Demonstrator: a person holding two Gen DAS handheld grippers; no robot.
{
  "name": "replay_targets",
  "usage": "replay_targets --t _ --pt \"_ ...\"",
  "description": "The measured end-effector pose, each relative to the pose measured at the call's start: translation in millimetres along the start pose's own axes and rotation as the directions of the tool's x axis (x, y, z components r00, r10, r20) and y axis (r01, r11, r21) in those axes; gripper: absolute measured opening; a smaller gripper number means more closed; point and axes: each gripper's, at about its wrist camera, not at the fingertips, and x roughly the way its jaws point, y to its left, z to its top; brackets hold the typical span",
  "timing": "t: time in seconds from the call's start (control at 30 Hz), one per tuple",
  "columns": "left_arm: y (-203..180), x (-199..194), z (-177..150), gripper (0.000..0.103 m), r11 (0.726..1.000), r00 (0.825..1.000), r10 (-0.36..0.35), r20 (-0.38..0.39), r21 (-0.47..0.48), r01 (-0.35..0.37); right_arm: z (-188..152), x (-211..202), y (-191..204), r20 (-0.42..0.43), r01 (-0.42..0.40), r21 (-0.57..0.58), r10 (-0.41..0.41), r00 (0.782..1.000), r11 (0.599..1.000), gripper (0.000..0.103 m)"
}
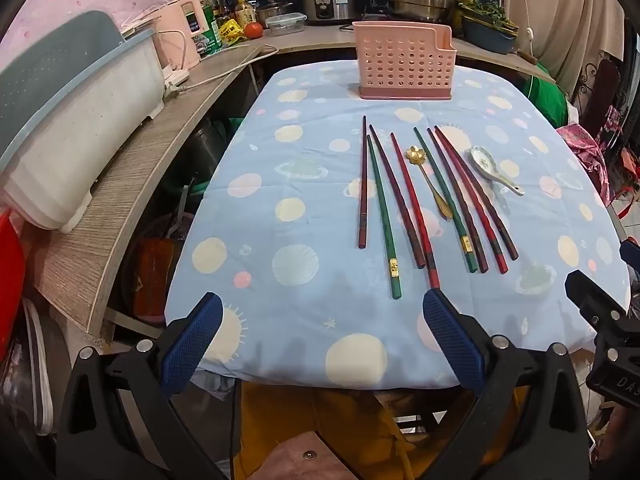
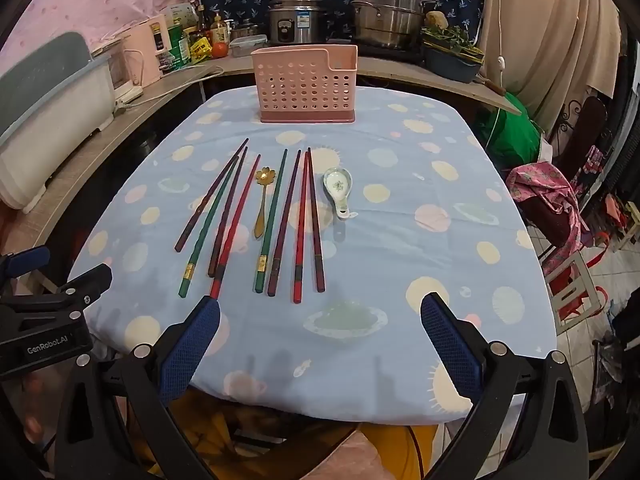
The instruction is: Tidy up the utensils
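Nearest us, our left gripper [image 1: 322,304] and right gripper [image 2: 320,308] hang spread wide and empty over the near edge of the blue tablecloth [image 2: 400,240]. Between them and the pink utensil holder [image 2: 306,80] at the far edge lie eight chopsticks [image 2: 276,216] side by side, a gold spoon [image 2: 262,200] among them, a ceramic spoon [image 2: 339,190] just right.

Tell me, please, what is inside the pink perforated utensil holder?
No handles rise above the rim of the pink holder, and its holes show nothing inside; the very bottom is hidden.
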Motion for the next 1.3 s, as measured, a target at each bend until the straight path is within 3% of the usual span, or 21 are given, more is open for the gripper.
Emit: replay_targets --t 1.3 --pt "-3.1 0.6 1.5 0.096 1.0 1.0 0.008 -0.002 0.019 -0.008 -1.4 1.9 -3.3 -0.008 -0.003 0.005 0.003 1.0 1.0 0.096"
